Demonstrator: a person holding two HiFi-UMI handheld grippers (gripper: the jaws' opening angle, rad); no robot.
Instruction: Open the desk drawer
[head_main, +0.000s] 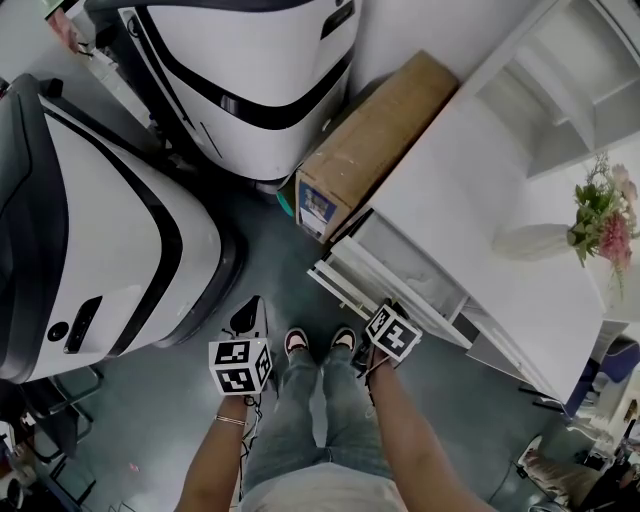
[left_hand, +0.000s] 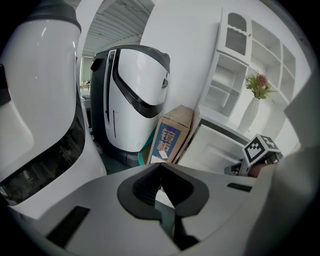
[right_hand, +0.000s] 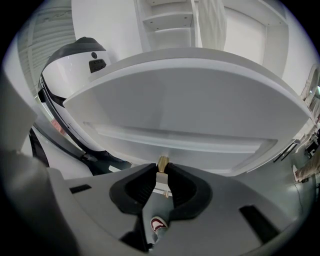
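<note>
The white desk (head_main: 470, 190) runs along the right, and its drawer (head_main: 395, 262) stands pulled out toward the person's feet. In the right gripper view the drawer front (right_hand: 190, 120) fills the frame, and my right gripper (right_hand: 163, 167) is shut on its small brass knob (right_hand: 163, 161). From above, the right gripper (head_main: 385, 318) sits at the drawer's near edge under its marker cube. My left gripper (head_main: 248, 318) hangs apart to the left over the floor. Its fingertips meet with nothing between them (left_hand: 159, 167). The left gripper view shows the drawer (left_hand: 220, 150) side-on.
A cardboard box (head_main: 375, 140) leans against the desk's far end. Two large white and black machines (head_main: 100, 230) (head_main: 250, 70) crowd the left and back. A vase of flowers (head_main: 600, 215) stands on the desk. The person's shoes (head_main: 297, 342) are just before the drawer.
</note>
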